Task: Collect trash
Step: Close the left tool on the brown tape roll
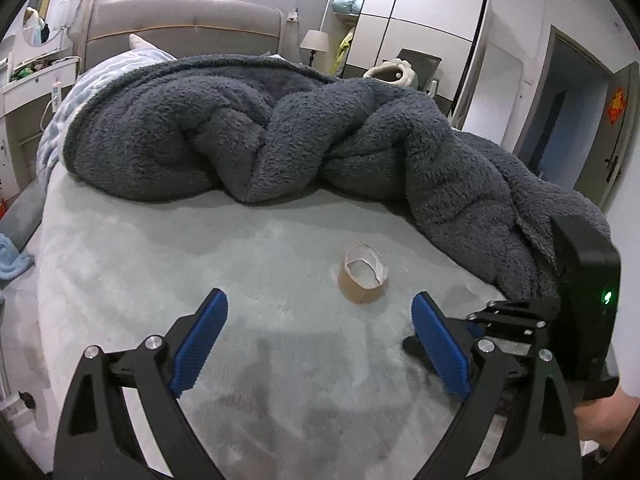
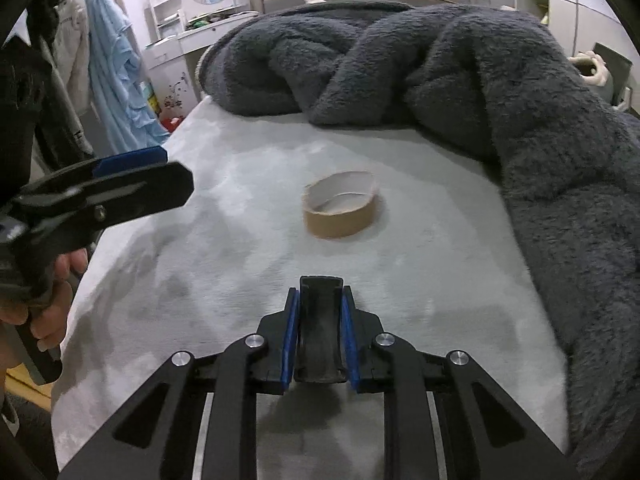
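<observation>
Cardboard ring [image 2: 340, 210] on the bed [image 2: 240, 264], near the dark blanket [image 2: 500, 92].
Left tool [image 1: 320, 336] spread wide just short of the ring; right tool [image 2: 320, 336] clamped on a black curved piece [image 2: 320, 332].

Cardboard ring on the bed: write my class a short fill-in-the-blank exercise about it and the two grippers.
1. The cardboard ring lies on the pale ____.
2. The left gripper has its jaws ____.
3. The right gripper is shut on a ____ object.
4. The heaped blanket is dark ____.

Missing words: bed; open; black; grey
</observation>
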